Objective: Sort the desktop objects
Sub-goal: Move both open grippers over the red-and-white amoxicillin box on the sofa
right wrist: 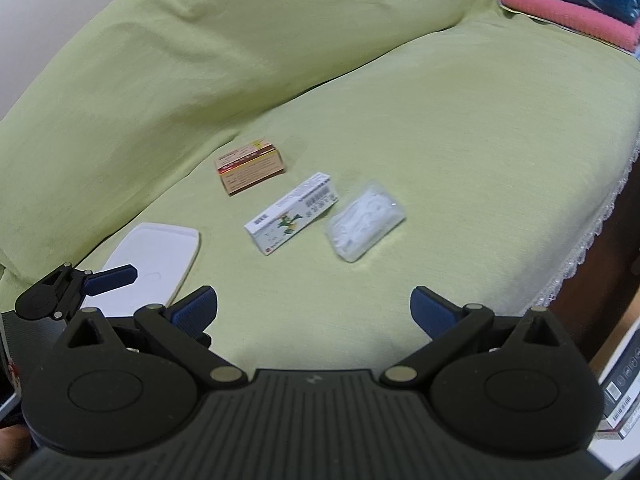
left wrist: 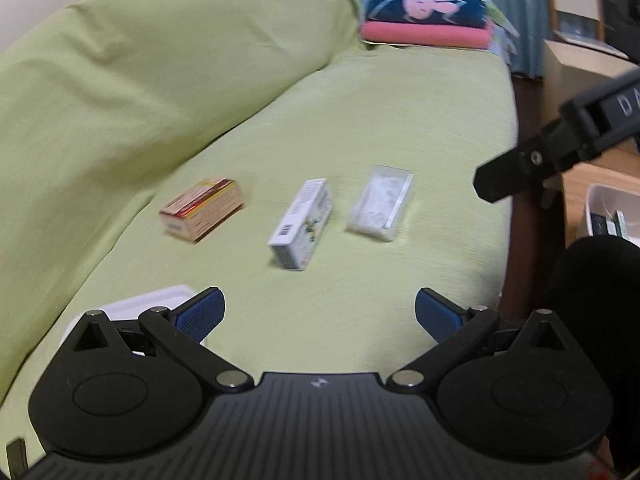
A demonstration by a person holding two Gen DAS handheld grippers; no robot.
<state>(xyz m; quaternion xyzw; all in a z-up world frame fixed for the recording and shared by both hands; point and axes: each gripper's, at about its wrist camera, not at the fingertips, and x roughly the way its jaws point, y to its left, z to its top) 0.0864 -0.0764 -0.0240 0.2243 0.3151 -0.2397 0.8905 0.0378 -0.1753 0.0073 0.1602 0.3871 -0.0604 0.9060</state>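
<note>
Bare green cover [right wrist: 440, 128] lies right of the clear packet [right wrist: 365, 220].

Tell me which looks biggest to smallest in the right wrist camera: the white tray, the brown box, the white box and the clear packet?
1. white tray, though it is nearest the camera, which may flatter it.
2. white box and clear packet: they look about alike, so no ranking.
3. brown box, also the farthest.

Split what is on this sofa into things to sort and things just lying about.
To sort: brown box, white box, clear packet, white tray.
Lying about: folded towels, green sofa cover. Both grippers' jaws are open and hold nothing.
</note>
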